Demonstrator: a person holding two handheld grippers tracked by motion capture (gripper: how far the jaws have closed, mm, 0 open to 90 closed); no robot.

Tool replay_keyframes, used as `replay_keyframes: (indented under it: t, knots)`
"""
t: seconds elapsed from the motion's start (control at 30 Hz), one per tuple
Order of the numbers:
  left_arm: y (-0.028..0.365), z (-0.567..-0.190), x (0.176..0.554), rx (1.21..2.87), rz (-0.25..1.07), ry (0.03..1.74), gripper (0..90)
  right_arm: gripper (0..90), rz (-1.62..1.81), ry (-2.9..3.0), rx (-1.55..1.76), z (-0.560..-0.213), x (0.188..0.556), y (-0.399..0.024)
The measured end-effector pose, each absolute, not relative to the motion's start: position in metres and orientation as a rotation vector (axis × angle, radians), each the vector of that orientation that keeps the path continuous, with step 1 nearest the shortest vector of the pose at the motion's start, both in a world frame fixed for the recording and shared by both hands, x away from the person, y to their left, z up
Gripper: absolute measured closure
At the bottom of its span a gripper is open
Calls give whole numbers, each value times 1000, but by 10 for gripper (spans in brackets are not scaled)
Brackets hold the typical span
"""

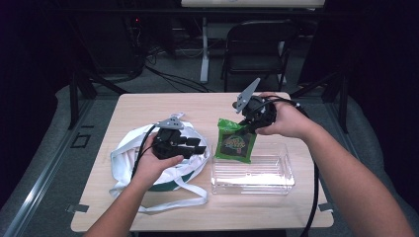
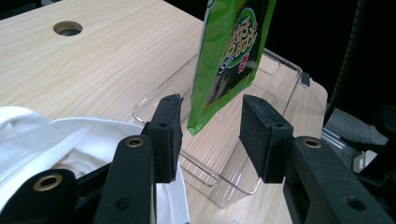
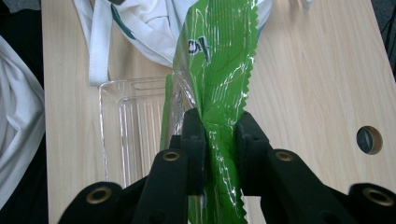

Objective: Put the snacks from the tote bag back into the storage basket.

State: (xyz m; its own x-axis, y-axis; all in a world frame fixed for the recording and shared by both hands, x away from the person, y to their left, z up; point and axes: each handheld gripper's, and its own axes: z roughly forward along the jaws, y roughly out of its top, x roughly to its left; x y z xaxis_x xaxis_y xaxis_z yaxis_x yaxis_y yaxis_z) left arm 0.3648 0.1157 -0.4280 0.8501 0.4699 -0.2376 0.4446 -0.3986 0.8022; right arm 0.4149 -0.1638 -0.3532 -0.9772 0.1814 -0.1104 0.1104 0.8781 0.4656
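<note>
A green snack packet hangs upright from its top edge, with my right gripper shut on it. Its lower end dangles just over the left part of a clear plastic container on the table. In the right gripper view the jaws pinch the crinkled packet above the container. My left gripper rests over a white cloth bag and points toward the packet. Its jaws stand open with nothing pressed between them; the packet hangs a little beyond them.
The wooden table has a round cable hole near its far side. The white bag's straps trail toward the front edge. A dark folding chair stands behind the table.
</note>
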Motion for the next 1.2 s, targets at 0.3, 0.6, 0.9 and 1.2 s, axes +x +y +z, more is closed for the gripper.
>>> replay_keyframes:
  t: [0.3, 0.6, 0.9, 1.2]
  knots:
    - [132, -433, 362, 2024, 50, 718, 590, 762, 653, 2900, 213, -358, 418, -163]
    - [150, -440, 357, 2004, 115, 796, 581, 762, 638, 2900, 229, -367, 423, -164]
    - [154, -450, 357, 2014, 163, 842, 551, 762, 624, 2913, 252, -380, 429, -167]
    - [155, -457, 354, 2005, 182, 854, 548, 762, 596, 2920, 234, -393, 433, -166]
